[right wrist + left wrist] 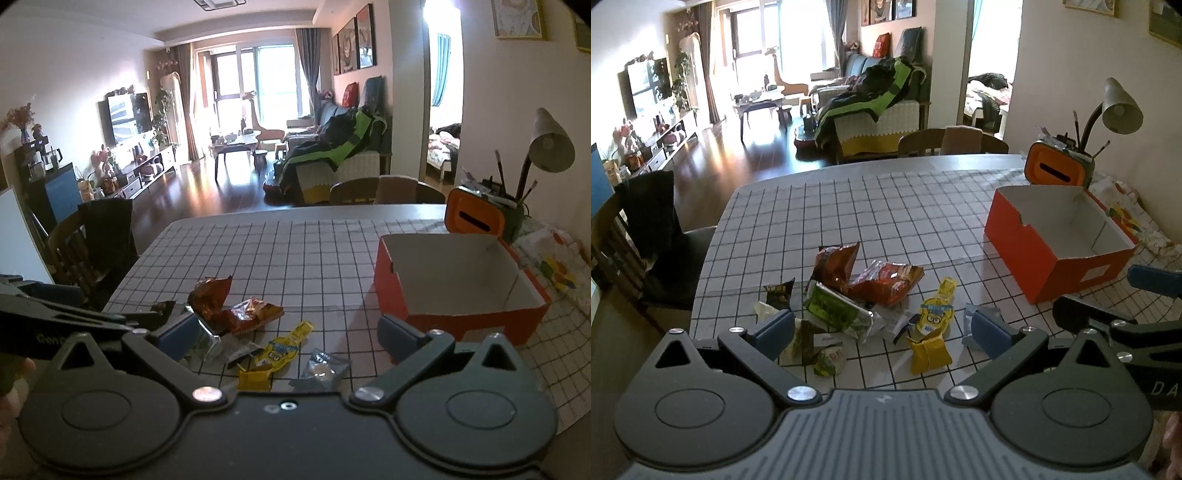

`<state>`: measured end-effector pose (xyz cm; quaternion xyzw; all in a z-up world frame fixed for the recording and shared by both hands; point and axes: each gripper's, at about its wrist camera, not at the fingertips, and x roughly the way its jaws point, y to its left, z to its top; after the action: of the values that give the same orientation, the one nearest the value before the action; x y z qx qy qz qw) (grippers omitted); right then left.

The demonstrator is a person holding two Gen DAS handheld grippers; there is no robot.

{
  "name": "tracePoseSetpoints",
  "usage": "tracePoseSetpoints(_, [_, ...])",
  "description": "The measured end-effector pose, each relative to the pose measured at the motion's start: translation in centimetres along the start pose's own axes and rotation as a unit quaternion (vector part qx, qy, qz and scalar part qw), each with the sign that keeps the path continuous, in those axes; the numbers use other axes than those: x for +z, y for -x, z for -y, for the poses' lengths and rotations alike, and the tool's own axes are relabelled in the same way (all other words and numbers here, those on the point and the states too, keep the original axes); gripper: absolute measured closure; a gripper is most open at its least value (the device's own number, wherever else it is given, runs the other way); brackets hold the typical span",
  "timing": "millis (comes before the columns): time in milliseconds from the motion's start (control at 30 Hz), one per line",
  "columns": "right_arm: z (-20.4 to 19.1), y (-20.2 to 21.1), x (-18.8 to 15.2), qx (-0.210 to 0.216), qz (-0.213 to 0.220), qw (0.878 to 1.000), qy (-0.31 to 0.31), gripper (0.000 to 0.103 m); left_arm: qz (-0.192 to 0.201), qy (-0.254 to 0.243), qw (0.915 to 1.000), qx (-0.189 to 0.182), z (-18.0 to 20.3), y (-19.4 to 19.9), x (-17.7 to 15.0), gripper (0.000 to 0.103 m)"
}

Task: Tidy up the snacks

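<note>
A pile of snack packets lies on the checked tablecloth: two crumpled red bags (871, 273) (236, 306), a green foil pack (838, 314), a yellow cartoon packet (934, 314) (280, 349), a yellow wrapped sweet (929, 352) (255, 378), a silver sachet (323, 371) and a small green ball-shaped packet (831, 360). An open orange box (1060, 240) (458, 280) with a white inside stands to the right, nothing in it. My left gripper (882, 332) is open just above the pile. My right gripper (288, 338) is open, above the yellow packets.
An orange holder with brushes (1058, 166) and a desk lamp (1119, 107) stand behind the box by the wall. A printed cloth (1130, 214) lies right of the box. Chairs stand at the table's left (653, 236) and far side (953, 142).
</note>
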<state>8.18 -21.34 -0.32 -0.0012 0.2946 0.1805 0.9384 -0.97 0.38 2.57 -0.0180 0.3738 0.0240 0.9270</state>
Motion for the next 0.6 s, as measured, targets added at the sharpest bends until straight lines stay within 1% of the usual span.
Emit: tracePoseSetpoints(600, [-0.32, 0.07, -0.56, -0.001, -0.011, 1.0, -0.005, 0.0, -0.011, 0.002, 0.9999, -0.001, -0.38, -0.08, -0.47, 0.0])
